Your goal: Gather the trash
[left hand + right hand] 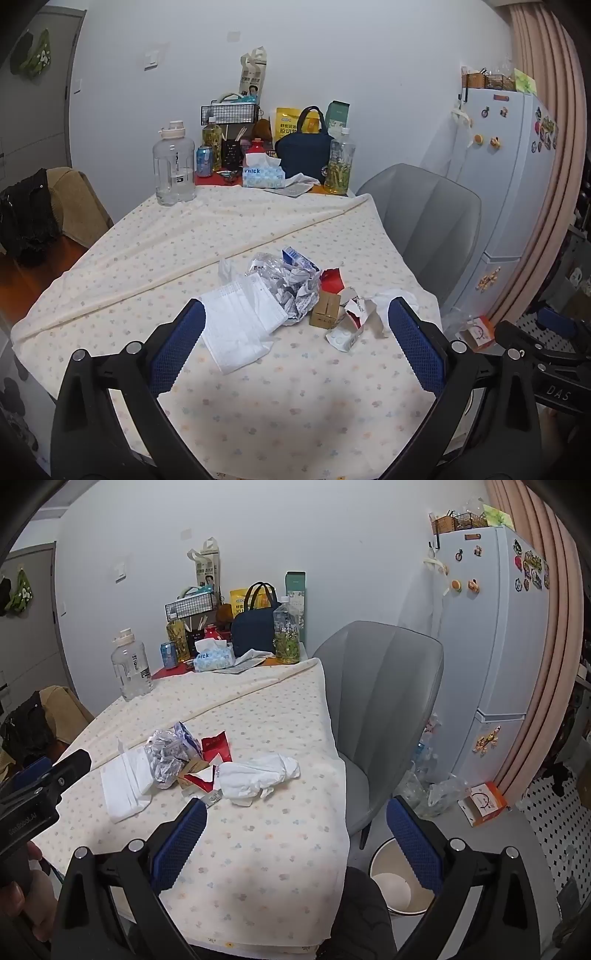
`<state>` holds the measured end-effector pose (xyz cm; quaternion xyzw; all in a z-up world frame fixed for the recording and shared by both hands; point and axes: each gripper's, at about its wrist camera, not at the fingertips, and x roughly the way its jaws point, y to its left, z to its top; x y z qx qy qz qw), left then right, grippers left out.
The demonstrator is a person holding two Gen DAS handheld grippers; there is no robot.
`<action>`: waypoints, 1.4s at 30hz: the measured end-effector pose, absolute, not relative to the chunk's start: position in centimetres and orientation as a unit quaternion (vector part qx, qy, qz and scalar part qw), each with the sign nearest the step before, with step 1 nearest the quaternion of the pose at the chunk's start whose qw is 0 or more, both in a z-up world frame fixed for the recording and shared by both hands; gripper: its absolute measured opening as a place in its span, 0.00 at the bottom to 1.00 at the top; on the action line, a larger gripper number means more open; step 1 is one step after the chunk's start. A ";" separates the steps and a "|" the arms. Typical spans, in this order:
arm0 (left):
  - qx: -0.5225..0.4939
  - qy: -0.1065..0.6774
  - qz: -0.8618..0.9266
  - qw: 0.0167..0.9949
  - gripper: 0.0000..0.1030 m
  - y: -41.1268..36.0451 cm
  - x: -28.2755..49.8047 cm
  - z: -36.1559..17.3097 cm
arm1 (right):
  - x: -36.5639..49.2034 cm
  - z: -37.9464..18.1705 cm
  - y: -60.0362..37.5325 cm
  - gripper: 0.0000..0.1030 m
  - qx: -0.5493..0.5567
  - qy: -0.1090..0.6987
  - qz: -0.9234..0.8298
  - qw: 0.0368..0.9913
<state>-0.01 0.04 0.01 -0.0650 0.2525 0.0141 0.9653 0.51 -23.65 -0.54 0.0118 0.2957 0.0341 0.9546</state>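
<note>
Both claws hang wide open and empty above the near end of the bench: your left claw [295, 321] frames the heap of trash, your right claw [297, 821] sits off the bench's right edge, partly over the floor. The trash lies bunched in the middle of the flowered cloth [258, 424], nearer the right edge than the left: a white face mask [236, 325] closest to you on the left, crumpled printed paper [291, 284] behind it, a small brown box [325, 312] and a torn red-and-white carton [349, 325] to the right, and a wadded white tissue [258, 777] nearest the right edge. The waste bin [397, 886] stands on the floor just past the bench's near right corner, beside the grey chair [384, 709]. Nothing looks collected yet, so the step in hand is the first pick. To do it well, take one piece at a time from the outside of the heap; the tissue suits your right claw, being closest to the bin, and the mask suits your left. Come down with the pads either side of the piece, close only once they straddle it, and keep the tips off the cloth so you do not pinch it and drag the pile. The bottles and bags at the far end of the bench look like keepers; leave them alone.
</note>
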 end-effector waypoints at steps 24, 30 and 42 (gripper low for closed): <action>-0.061 0.252 0.016 0.966 0.96 -0.1 0.0 0.5 | 1.6 0.5 -23.9 0.93 0.022 0.284 0.034 0.958; -0.062 0.251 0.012 0.966 0.96 -0.3 -0.1 0.6 | 1.5 0.8 -23.9 0.93 0.017 0.281 0.034 0.959; -0.064 0.250 0.011 0.966 0.96 -0.4 -0.3 0.6 | 1.1 0.9 -23.9 0.93 0.017 0.280 0.035 0.959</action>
